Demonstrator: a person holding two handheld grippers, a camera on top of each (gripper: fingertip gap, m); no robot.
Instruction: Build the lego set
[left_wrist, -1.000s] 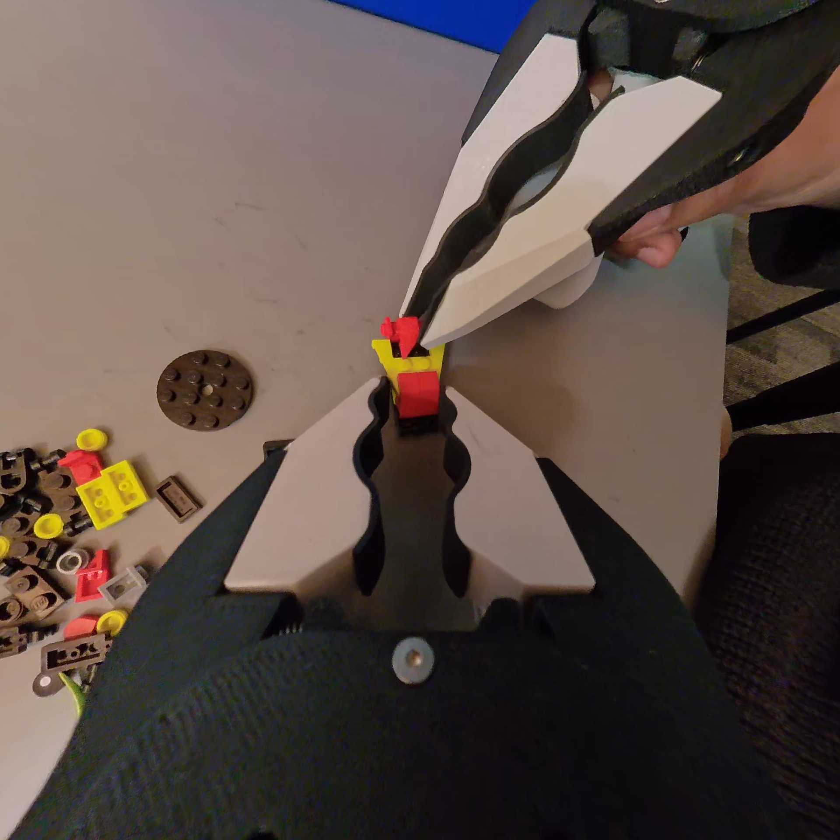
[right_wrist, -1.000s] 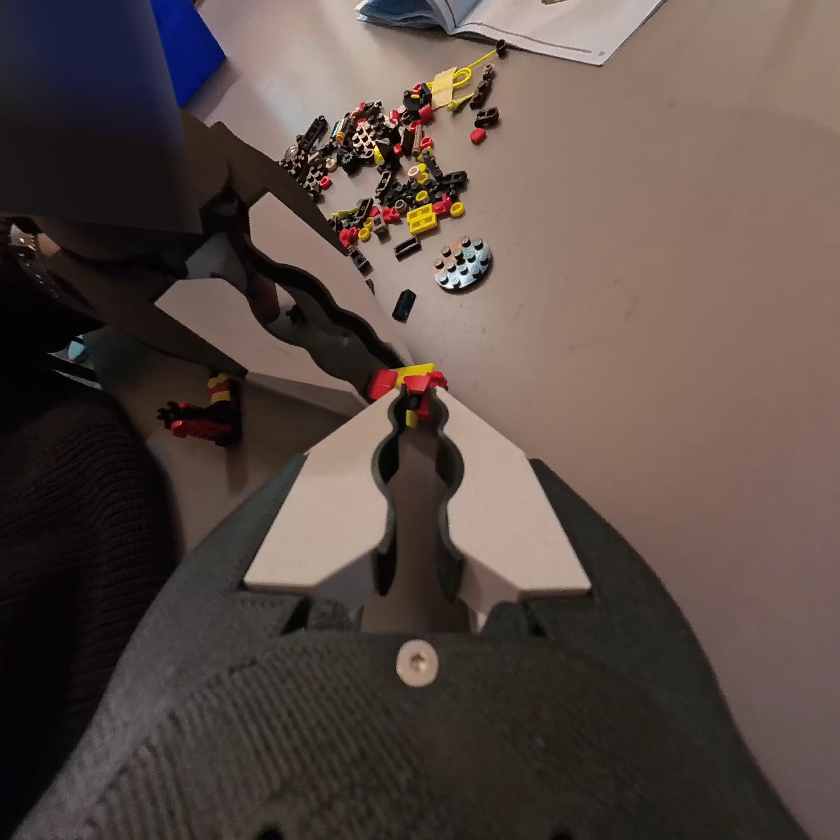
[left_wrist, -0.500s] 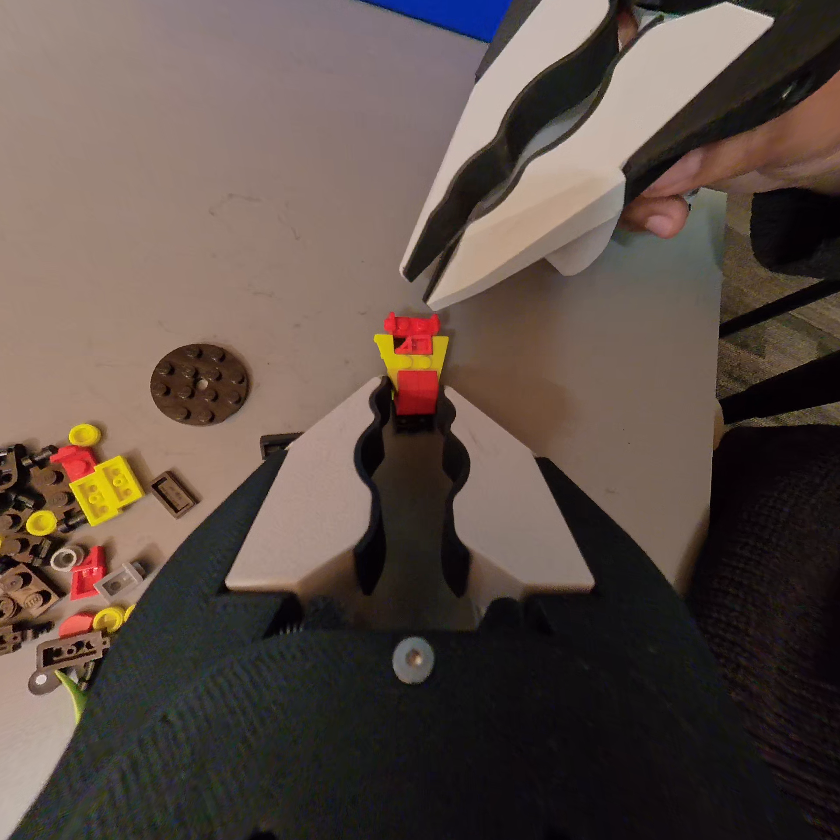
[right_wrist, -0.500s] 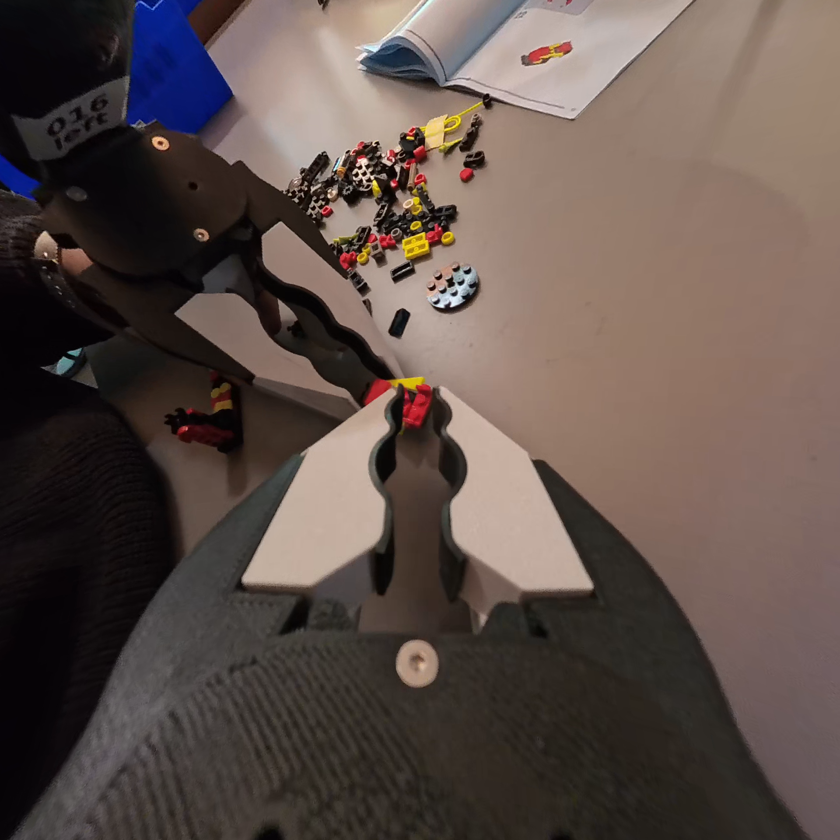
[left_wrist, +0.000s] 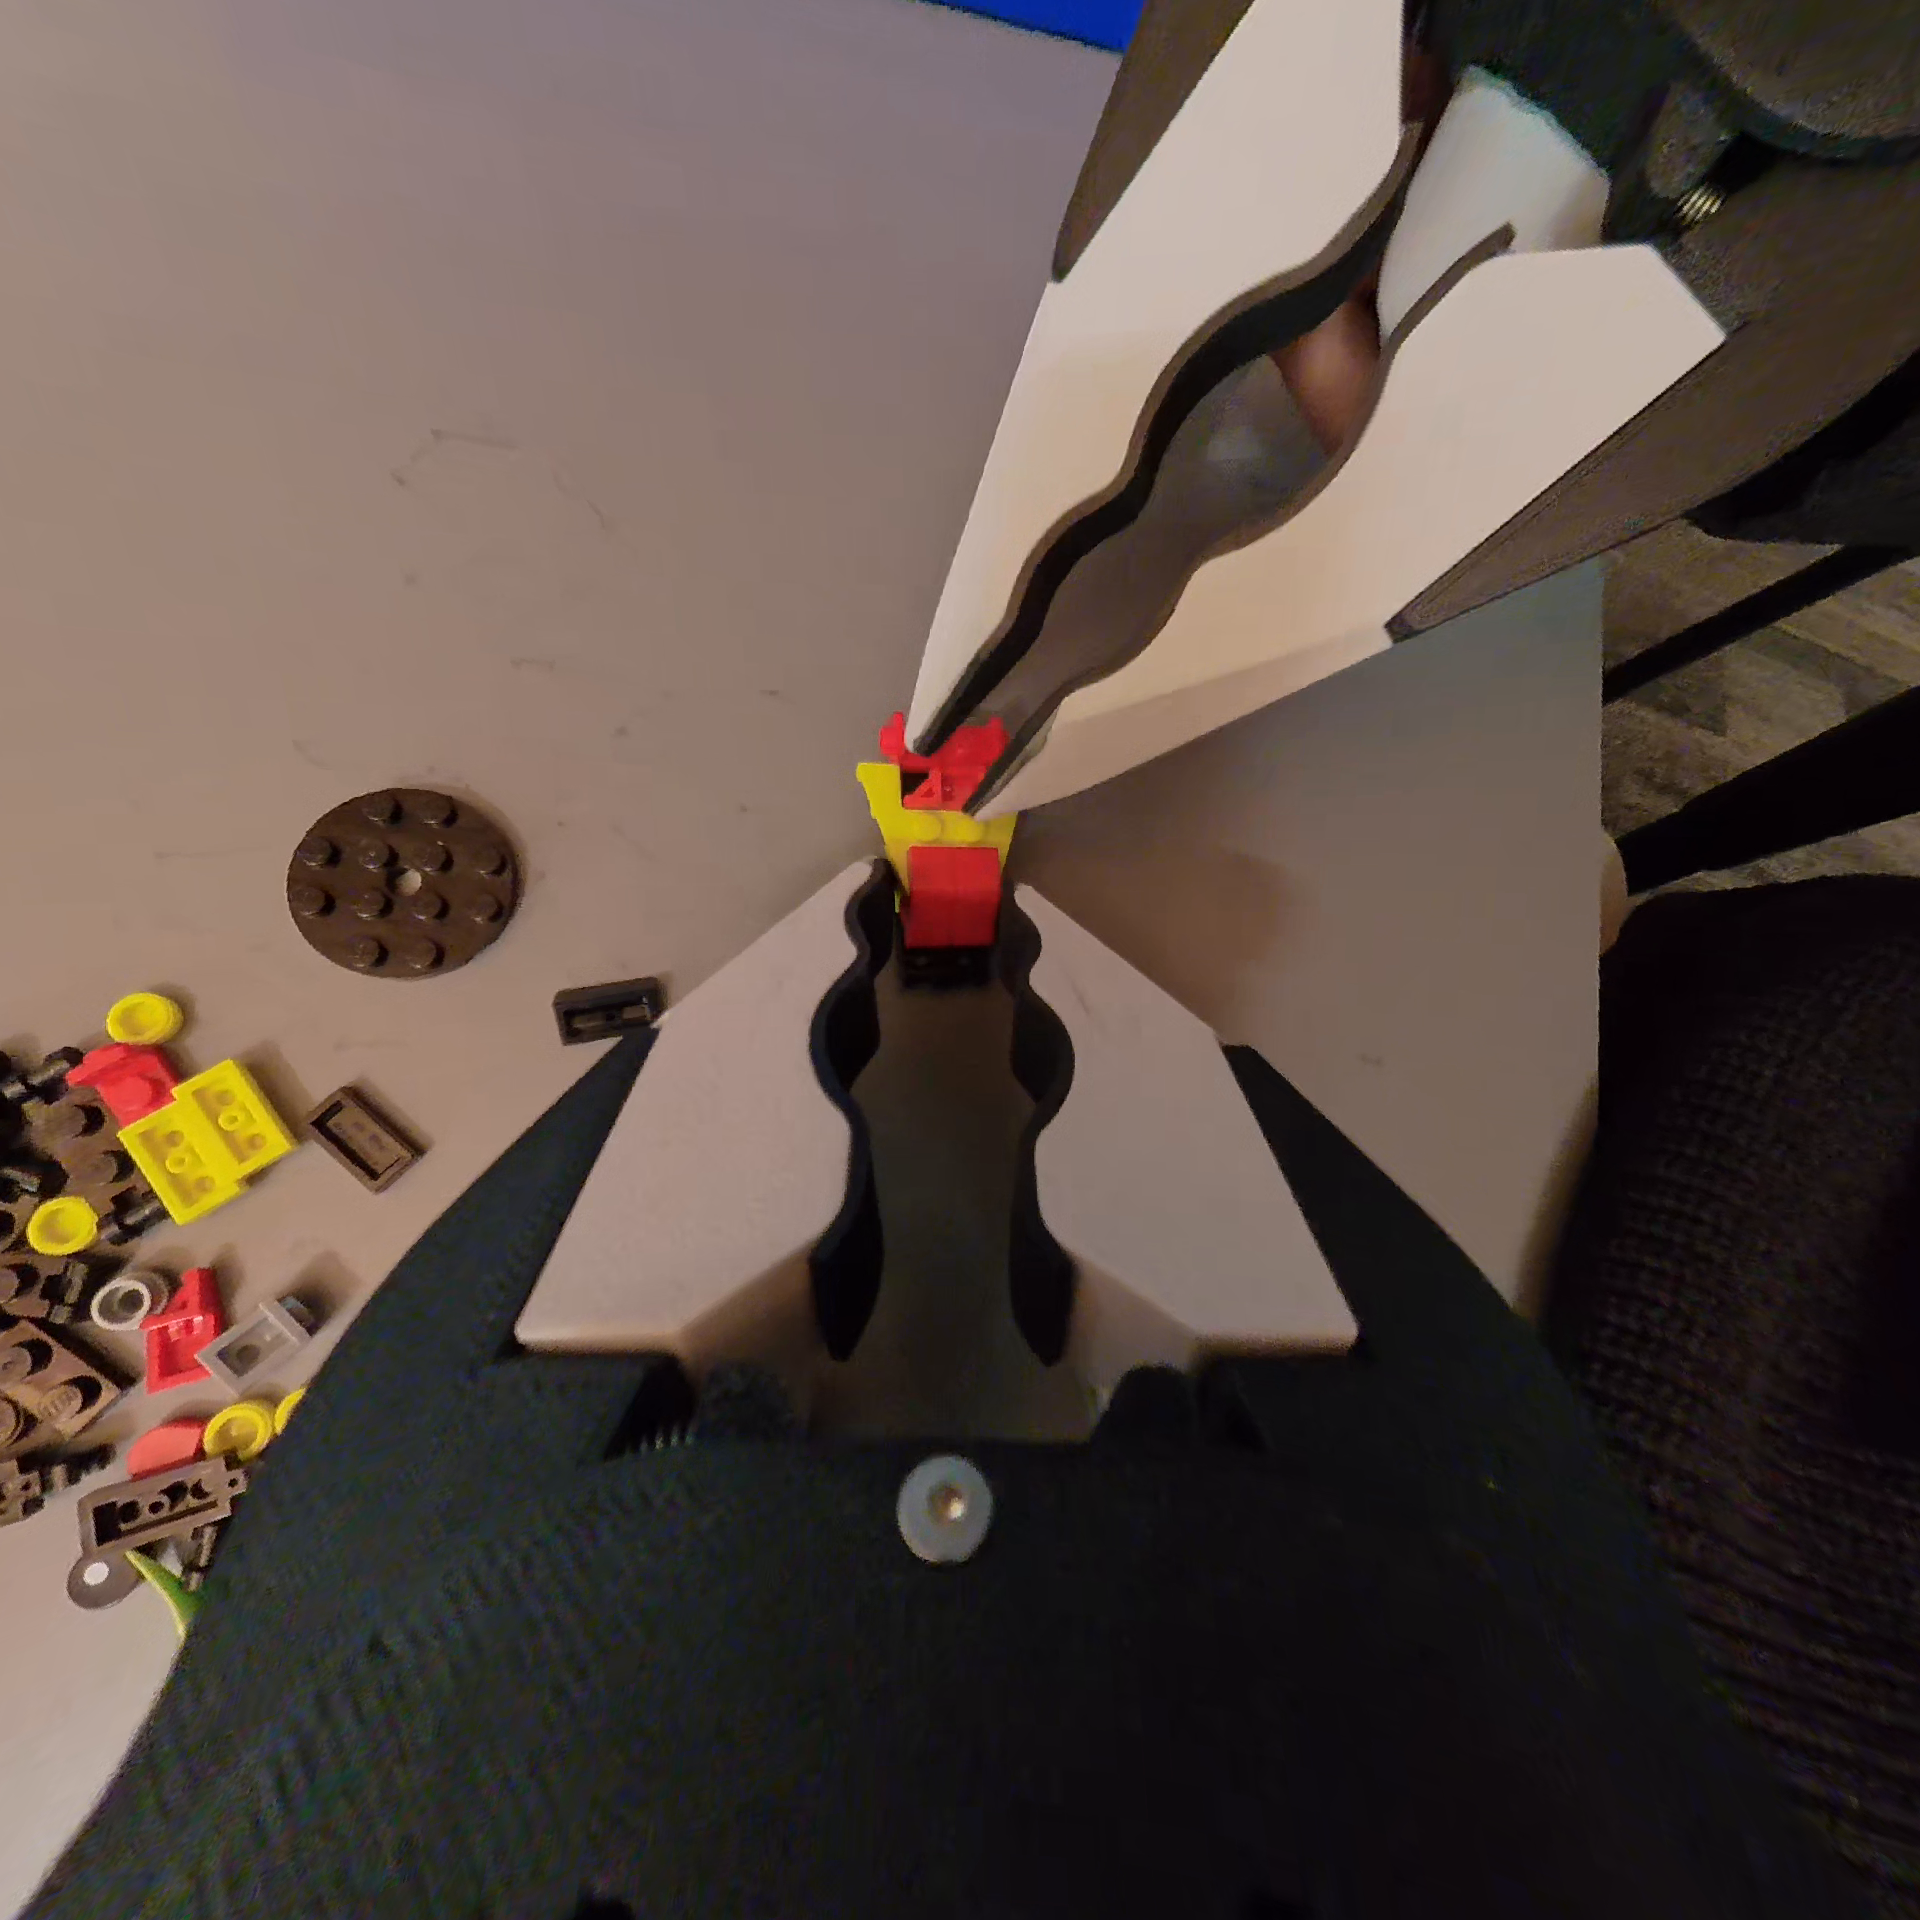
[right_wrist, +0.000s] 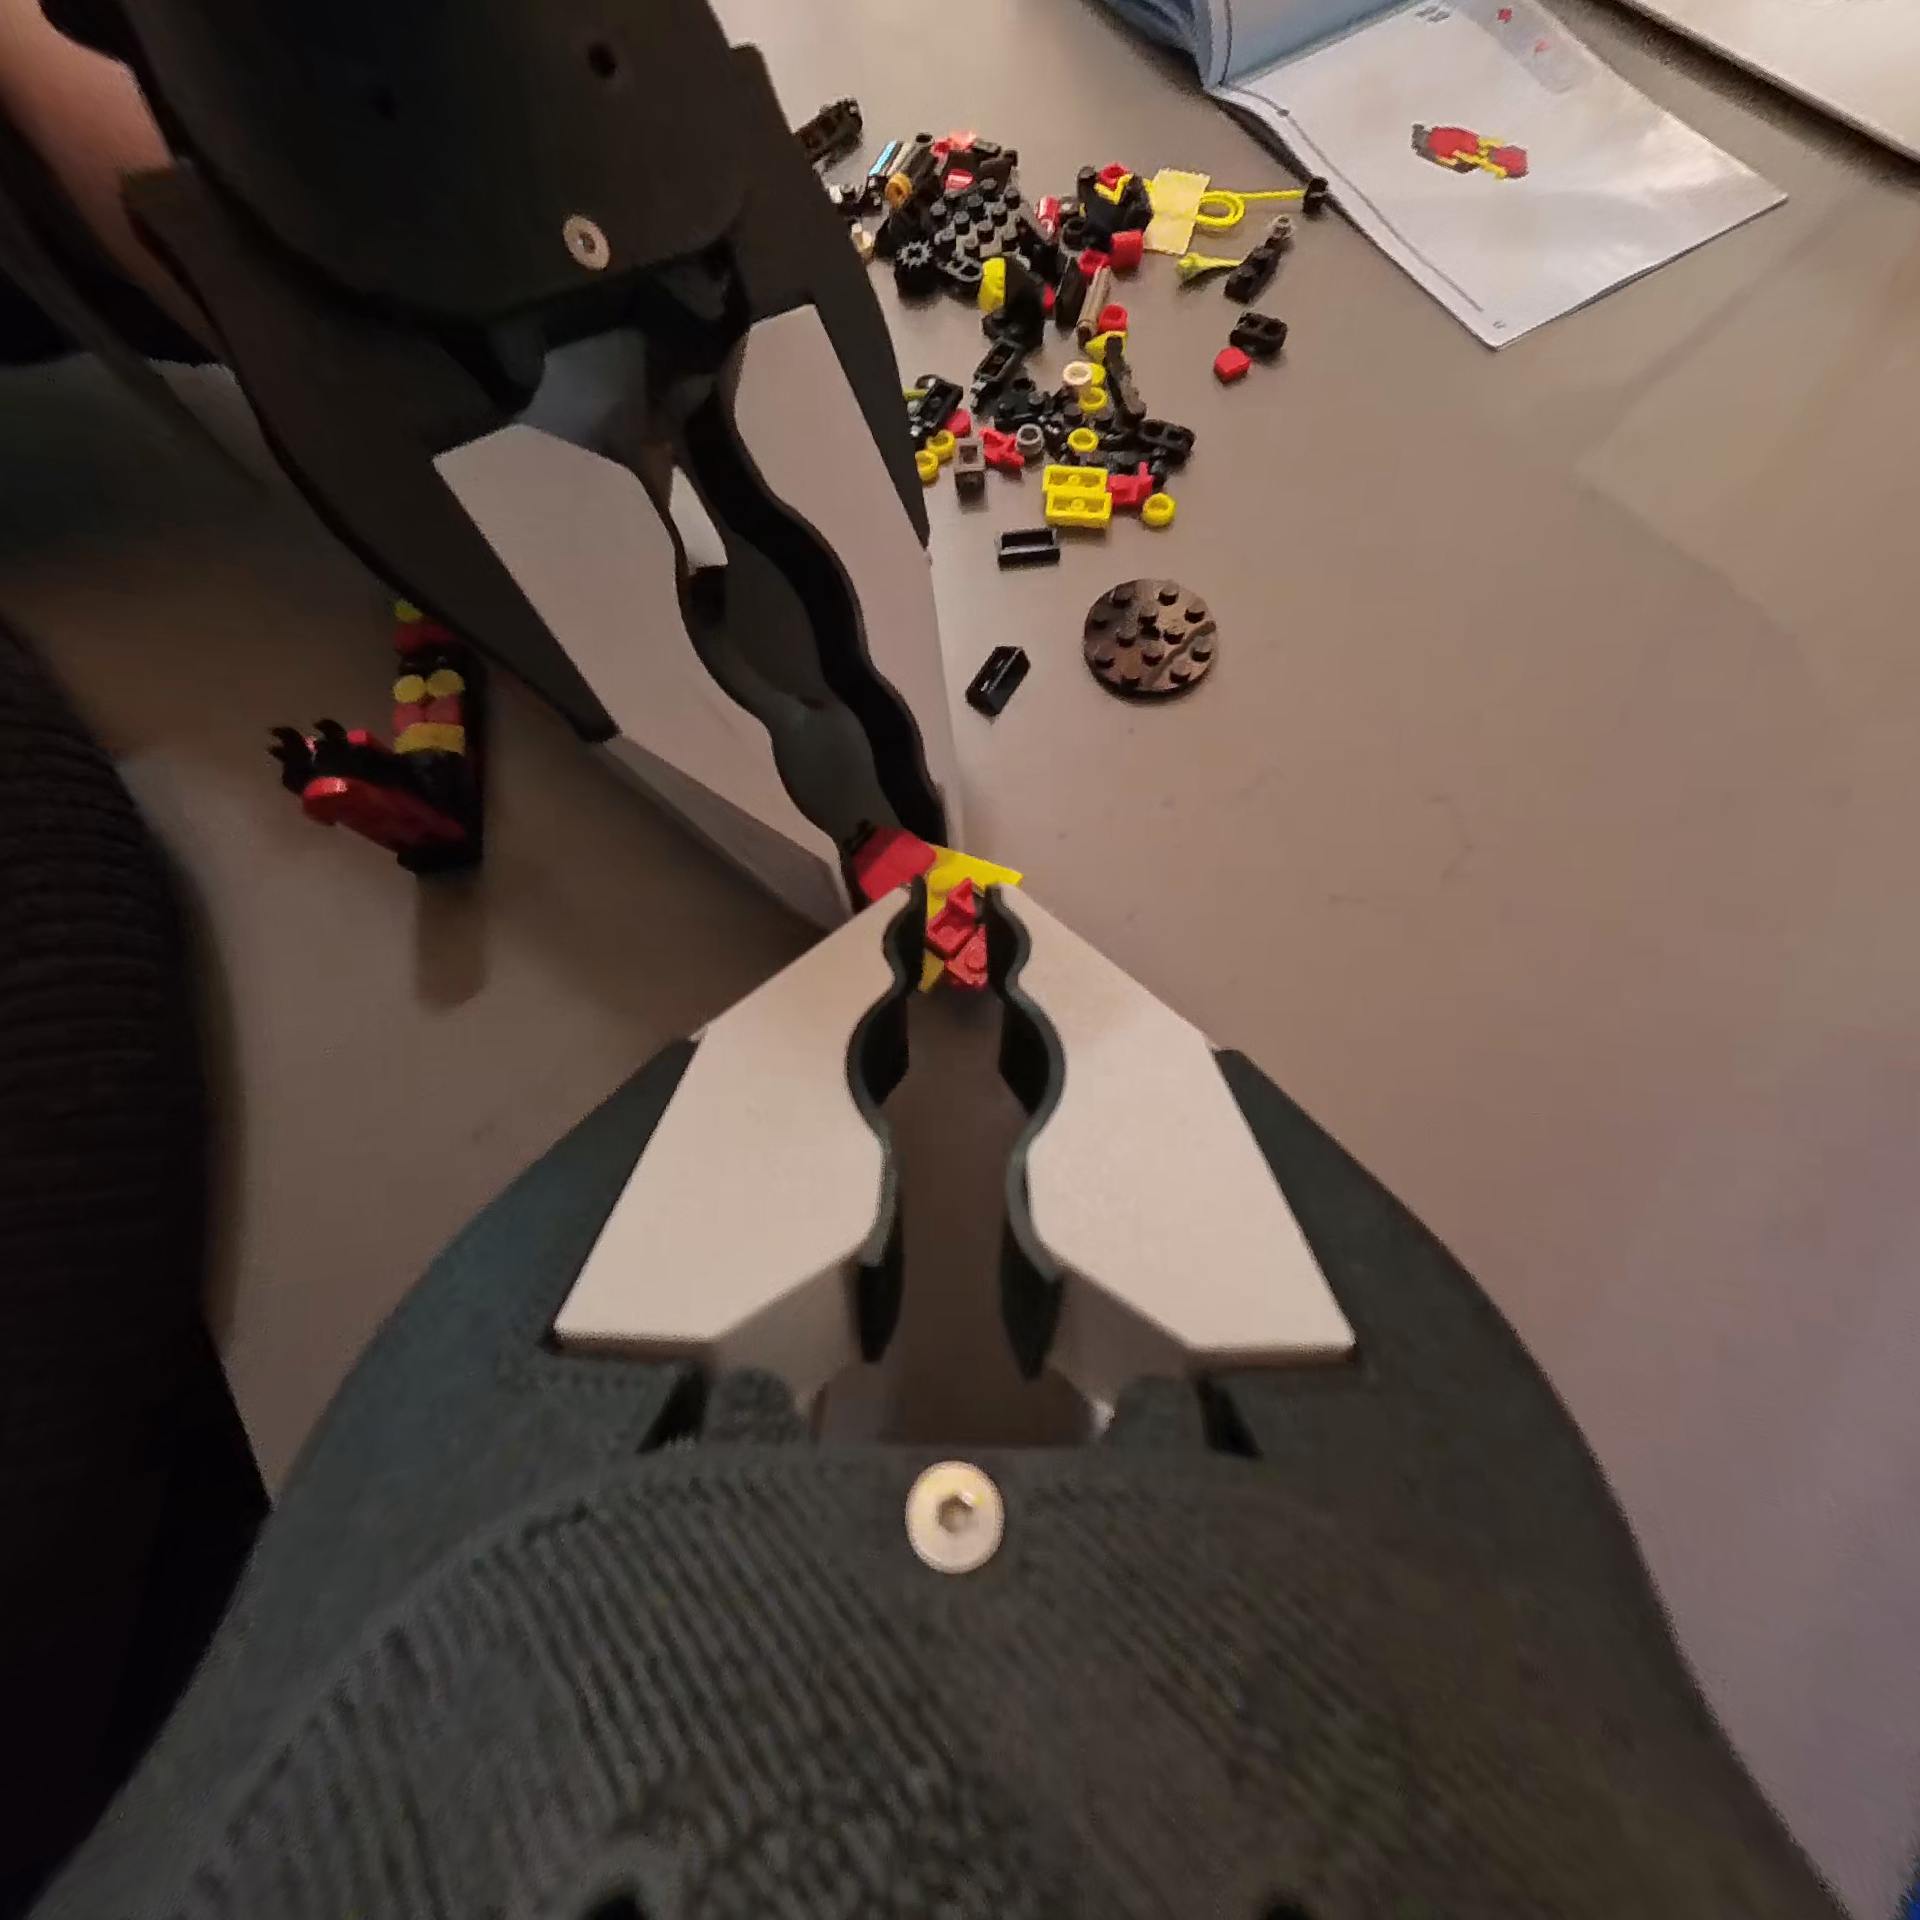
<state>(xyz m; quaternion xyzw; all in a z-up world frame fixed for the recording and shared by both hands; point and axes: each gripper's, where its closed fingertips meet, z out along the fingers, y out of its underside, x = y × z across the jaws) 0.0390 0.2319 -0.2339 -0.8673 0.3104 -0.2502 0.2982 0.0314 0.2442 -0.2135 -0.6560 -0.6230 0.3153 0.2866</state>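
Note:
My left gripper (left_wrist: 948, 896) is shut on a small lego assembly (left_wrist: 935, 826): a red brick on a yellow wedge plate with a black piece at its base. It is held above the table. My right gripper (left_wrist: 958, 767) comes in from the upper right, with its tips closed on a small red piece (left_wrist: 896, 732) at the assembly's front end. In the right wrist view, the right gripper (right_wrist: 954, 914) pinches that red piece (right_wrist: 961, 951). There the left gripper (right_wrist: 896, 862) reaches in from the upper left holding the assembly (right_wrist: 977, 868).
A round brown studded plate (left_wrist: 403, 881) (right_wrist: 1149, 638) lies on the grey table. A pile of loose pieces (left_wrist: 197, 1143) (right_wrist: 1049, 343) lies beyond it, with small black tiles (left_wrist: 608, 1011) nearby. A red, black and yellow partial model (right_wrist: 405, 748) and an open booklet (right_wrist: 1507, 177) also show. My two grippers' fingertips are within a few centimetres of each other.
Half a second ago my right gripper had drawn back from the assembly, leaving the red piece on it. Now it has come back down and closed on that piece. The left gripper stays put.

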